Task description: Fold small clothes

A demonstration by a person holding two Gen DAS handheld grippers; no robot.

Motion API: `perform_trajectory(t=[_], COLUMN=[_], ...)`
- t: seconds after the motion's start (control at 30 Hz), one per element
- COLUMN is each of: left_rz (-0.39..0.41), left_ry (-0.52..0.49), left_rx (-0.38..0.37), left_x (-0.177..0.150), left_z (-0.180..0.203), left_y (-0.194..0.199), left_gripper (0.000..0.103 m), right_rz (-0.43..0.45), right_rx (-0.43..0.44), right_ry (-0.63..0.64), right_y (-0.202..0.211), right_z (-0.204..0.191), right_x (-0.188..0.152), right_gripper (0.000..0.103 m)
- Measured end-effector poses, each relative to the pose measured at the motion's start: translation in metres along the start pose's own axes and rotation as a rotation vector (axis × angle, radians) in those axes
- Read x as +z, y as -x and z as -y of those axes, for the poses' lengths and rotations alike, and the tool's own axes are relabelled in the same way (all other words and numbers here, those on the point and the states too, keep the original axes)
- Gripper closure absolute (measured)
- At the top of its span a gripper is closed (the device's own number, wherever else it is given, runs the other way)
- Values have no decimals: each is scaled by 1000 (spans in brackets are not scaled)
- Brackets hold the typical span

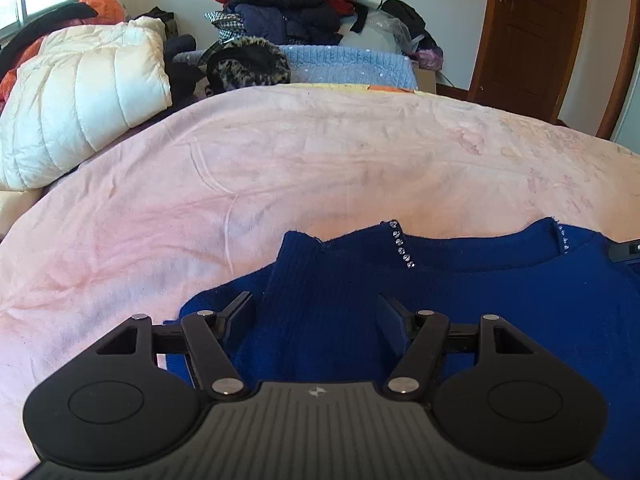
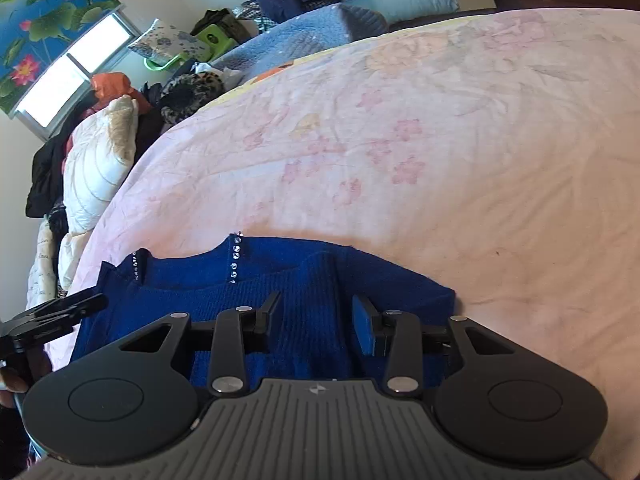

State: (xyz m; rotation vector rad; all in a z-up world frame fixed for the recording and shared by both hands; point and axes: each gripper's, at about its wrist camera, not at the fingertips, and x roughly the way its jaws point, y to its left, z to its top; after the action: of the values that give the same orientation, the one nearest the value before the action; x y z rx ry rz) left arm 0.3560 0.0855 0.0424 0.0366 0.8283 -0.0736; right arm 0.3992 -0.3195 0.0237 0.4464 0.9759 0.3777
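A royal-blue knit sweater [image 1: 460, 292] with rhinestone trim at the neckline lies flat on a pink bed cover [image 1: 280, 168]. Both sleeves are folded in over its front. My left gripper [image 1: 316, 308] is open and hovers over the sweater's left folded sleeve, with nothing between its fingers. My right gripper [image 2: 316, 304] is open over the right folded sleeve of the sweater [image 2: 248, 280], also empty. The left gripper shows at the left edge of the right wrist view [image 2: 60, 312]. A bit of the right gripper shows at the right edge of the left wrist view [image 1: 626, 250].
The pink floral bed cover [image 2: 440, 140] stretches far ahead and to the right. A white puffer jacket [image 1: 80, 96] and a heap of dark and red clothes [image 1: 296, 4] lie at the bed's far left. A wooden door [image 1: 528, 32] stands at the back right.
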Motion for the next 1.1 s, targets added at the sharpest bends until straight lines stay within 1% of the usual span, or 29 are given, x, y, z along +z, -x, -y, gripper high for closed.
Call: perform_trajectory(t=[0.03, 0.1, 0.13, 0.17, 0.2, 0.23, 0.33, 0.43, 0.47, 0.5, 0.57, 0.6, 0.67, 0.7, 0.73, 0.77, 0.8, 0.87, 0.9, 0.93, 0.97, 1.0, 1.03, 1.07, 1.1], left_rz=[-10, -26, -28, -31, -31, -31, -16, 41, 43, 22, -20, -22, -13, -9, -5, 4, 28, 138, 197, 235, 242, 228, 203, 170, 129], left_ry=[2, 25, 42, 52, 60, 65, 86, 131, 142, 140, 105, 85, 67, 71, 74, 75, 73, 58, 63, 64, 39, 0, -45, -76, -93], left_rx=[1, -8, -21, -32, -36, -32, -31, -28, -21, -16, 21, 31, 52, 50, 51, 70, 98, 133, 132, 110, 73, 56, 61, 84, 94], left_x=[-1, -2, -1, 0, 2, 3, 8, 15, 17, 17, 14, 12, 11, 12, 13, 14, 14, 12, 8, 5, 2, -1, -5, -8, -12], left_z=[-1, -6, -8, -10, -11, -11, -14, -21, -24, -24, -19, -15, -12, -12, -13, -14, -15, -12, -9, -4, 7, 19, 33, 44, 51], left_y=[-4, -8, -10, -11, -11, -12, -8, 1, -1, -7, -21, -24, -23, -20, -16, -8, 2, 29, 40, 47, 48, 44, 35, 26, 15], left_gripper=[42, 55, 71, 85, 87, 92, 94, 94, 94, 94, 94, 94, 91, 90, 86, 80, 77, 72, 67, 47, 30, 28, 28, 29, 29], right_rz=[2, 4, 9, 14, 20, 32, 103, 180, 186, 173, 118, 98, 117, 124, 126, 130, 141, 205, 244, 265, 266, 247, 211, 172, 148], right_rx=[0, -12, -7, 4, 24, 50, 84, 127, 119, 94, 49, 31, 19, 19, 18, 15, 5, -30, -32, -16, 8, 34, 53, 50, 25], right_ry=[7, 12, 6, 0, -10, -29, -55, -101, -110, -121, -141, -135, -123, -136, -138, -137, -130, -82, -40, -1, 21, 36, 57, 89, 121], right_y=[-1, -5, -6, -7, -6, -4, 11, 29, 30, 25, 8, -1, -4, -3, -2, 0, 6, 24, 36, 44, 47, 45, 38, 27, 17], right_z=[0, 1, 2, 4, 6, 9, 10, 14, 18, 22, 31, 32, 28, 27, 25, 23, 20, 9, 1, -9, -18, -26, -35, -45, -52], right_x=[0, 1, 1, 2, 2, 2, 4, 8, 9, 8, 5, 1, -4, -5, -5, -5, -4, -4, -4, -4, -5, -7, -9, -13, -18], right_gripper=[67, 77, 80, 91, 95, 95, 96, 97, 97, 97, 97, 97, 96, 95, 94, 92, 89, 88, 88, 88, 89, 88, 88, 88, 84])
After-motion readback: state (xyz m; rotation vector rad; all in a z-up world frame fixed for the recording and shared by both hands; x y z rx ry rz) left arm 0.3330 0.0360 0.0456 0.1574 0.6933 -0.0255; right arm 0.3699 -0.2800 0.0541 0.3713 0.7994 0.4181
